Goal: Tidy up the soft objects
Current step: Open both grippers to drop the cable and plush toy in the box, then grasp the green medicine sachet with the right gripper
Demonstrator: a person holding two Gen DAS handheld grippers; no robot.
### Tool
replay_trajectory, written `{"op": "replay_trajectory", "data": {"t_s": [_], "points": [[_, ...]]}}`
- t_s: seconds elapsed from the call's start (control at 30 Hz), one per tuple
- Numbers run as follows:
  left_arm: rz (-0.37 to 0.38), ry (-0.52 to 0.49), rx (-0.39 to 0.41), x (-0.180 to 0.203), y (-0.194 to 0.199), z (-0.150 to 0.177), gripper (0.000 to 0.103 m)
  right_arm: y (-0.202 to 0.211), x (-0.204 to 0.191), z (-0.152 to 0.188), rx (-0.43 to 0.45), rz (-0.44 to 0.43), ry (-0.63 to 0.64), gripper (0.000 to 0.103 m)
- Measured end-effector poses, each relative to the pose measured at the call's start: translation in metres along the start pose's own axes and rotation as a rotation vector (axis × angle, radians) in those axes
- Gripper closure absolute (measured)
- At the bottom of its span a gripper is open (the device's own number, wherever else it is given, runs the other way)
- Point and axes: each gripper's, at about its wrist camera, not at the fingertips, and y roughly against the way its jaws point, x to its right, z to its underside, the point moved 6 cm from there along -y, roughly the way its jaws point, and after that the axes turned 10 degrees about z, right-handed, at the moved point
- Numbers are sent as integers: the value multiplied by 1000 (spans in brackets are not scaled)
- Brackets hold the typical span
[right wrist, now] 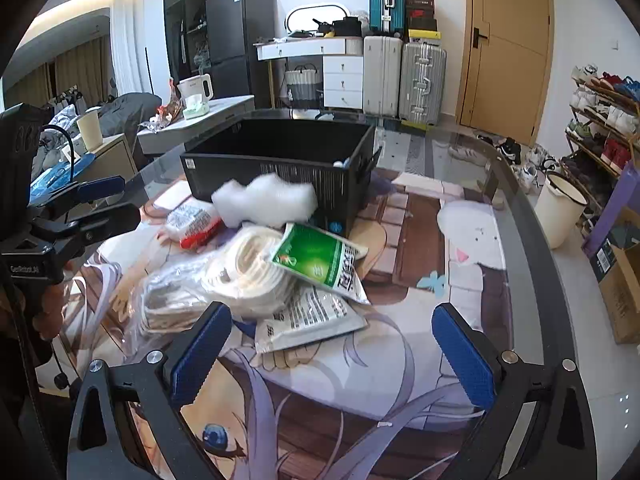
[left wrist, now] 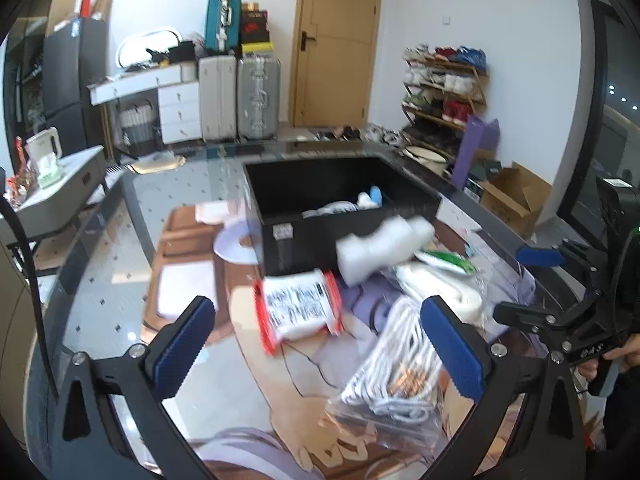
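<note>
Hovering | left gripper [left wrist: 320,344] fingers wide, empty | right gripper [right wrist: 332,348] same

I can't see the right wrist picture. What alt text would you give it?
An open gripper with blue pads hovers over a glass table where soft packages are piled: a green packet, coiled white rope, a white foam piece. Behind them stands a black bin; the other gripper shows at left.

White foam piece [left wrist: 384,246] is motion-blurred — black bin [left wrist: 288,236] walls hide most contents.
</note>
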Motion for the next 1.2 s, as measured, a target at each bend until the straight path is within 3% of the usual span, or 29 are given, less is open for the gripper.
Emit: {"op": "replay_trajectory", "data": {"t_s": [0.37, 0.83, 1.2], "points": [[16, -42, -24, 13, -7, 11, 0, -6, -4, 4, -19, -22, 7, 1], [25, 23, -30, 0, -13, 13, 0, -7, 3, -23, 14, -27, -85, 1], [-41, 69, -22, -20, -13, 10, 0, -29, 9, -37, -48, 10, -108, 1]]}}
